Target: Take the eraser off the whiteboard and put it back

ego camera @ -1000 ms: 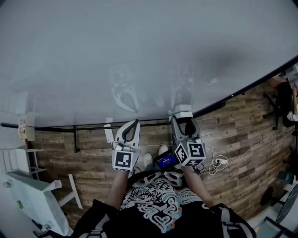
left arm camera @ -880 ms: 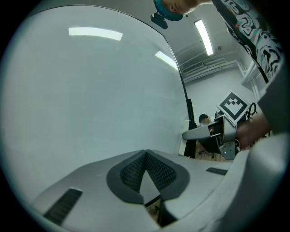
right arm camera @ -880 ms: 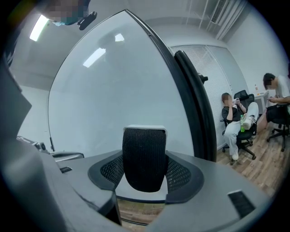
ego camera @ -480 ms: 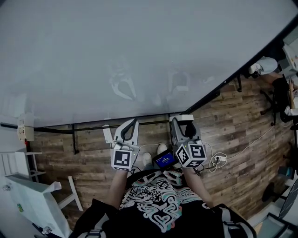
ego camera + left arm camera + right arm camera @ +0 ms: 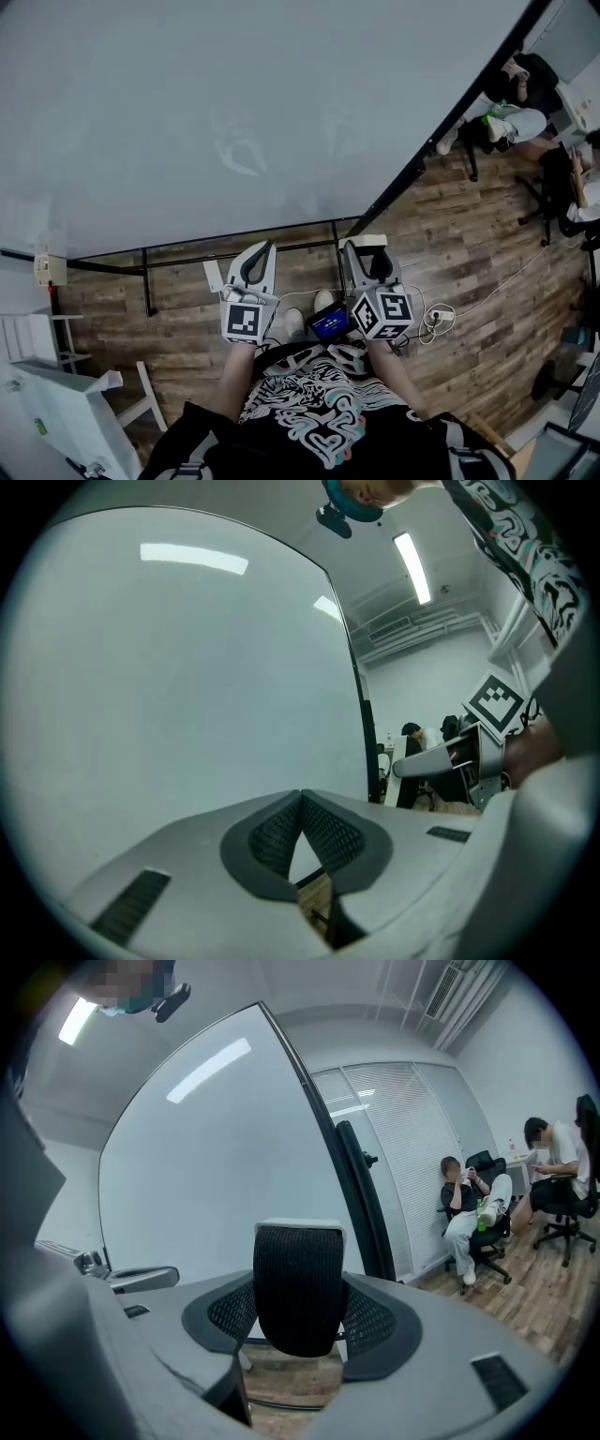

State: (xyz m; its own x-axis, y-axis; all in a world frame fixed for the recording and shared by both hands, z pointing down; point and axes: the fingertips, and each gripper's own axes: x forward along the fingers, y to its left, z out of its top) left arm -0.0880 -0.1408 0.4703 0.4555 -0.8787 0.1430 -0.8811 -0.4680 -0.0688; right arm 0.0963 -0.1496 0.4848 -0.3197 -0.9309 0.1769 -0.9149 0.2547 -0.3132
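Whiteboard (image 5: 234, 112) stands just ahead of both claws. The right gripper (image 5: 373, 261) holds the eraser (image 5: 298, 1288) between its wide-set jaws, pads pressing its sides. The left gripper (image 5: 267, 251) is closed tip to tip — nothing in it.

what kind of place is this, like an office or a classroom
Most likely an office or meeting room: a large white whiteboard on a black frame, a brown wood-plank floor, and people seated on black swivel office chairs near white window blinds.
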